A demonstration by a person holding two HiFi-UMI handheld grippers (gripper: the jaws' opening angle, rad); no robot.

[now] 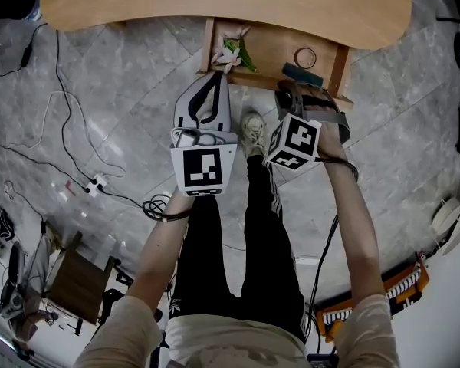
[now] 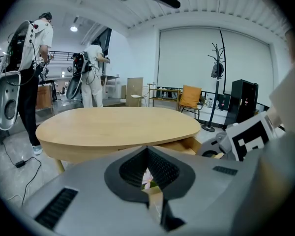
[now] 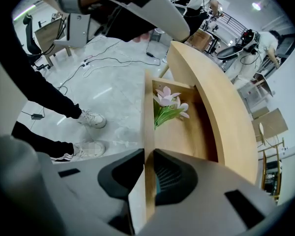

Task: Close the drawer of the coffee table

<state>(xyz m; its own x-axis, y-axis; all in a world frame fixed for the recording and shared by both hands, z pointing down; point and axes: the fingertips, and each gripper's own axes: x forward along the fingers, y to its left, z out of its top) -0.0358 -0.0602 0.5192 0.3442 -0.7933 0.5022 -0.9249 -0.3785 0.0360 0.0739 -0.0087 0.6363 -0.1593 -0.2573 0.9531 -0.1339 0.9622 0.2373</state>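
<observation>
Drawer open | my right gripper [image 3: 147, 154]: jaws clamped on light wooden drawer front panel [image 3: 148, 112], near right end, to push | my left gripper [image 2: 147, 151]: jaws together, probably bracing left corner.

Down low, the two grey jaws of the right gripper [image 3: 148, 155], shut on the thin front board [image 3: 148, 107] of the open drawer [image 3: 189, 141]. One dark pad on each side of the wood. Inside the drawer, pink flowers [image 3: 169, 102] with green stems, lying on the wooden bottom near the far end. On the right, the round-edged table top [image 3: 221, 112], sticking out over the drawer. On the left, grey floor [image 3: 113, 90] with wires [image 3: 113, 58], two white shoes [image 3: 91, 118] and a dark trouser leg [image 3: 39, 92]. Up top, the white shell of the left gripper [image 3: 177, 28]. Far back, people in white [image 3: 250, 53].
</observation>
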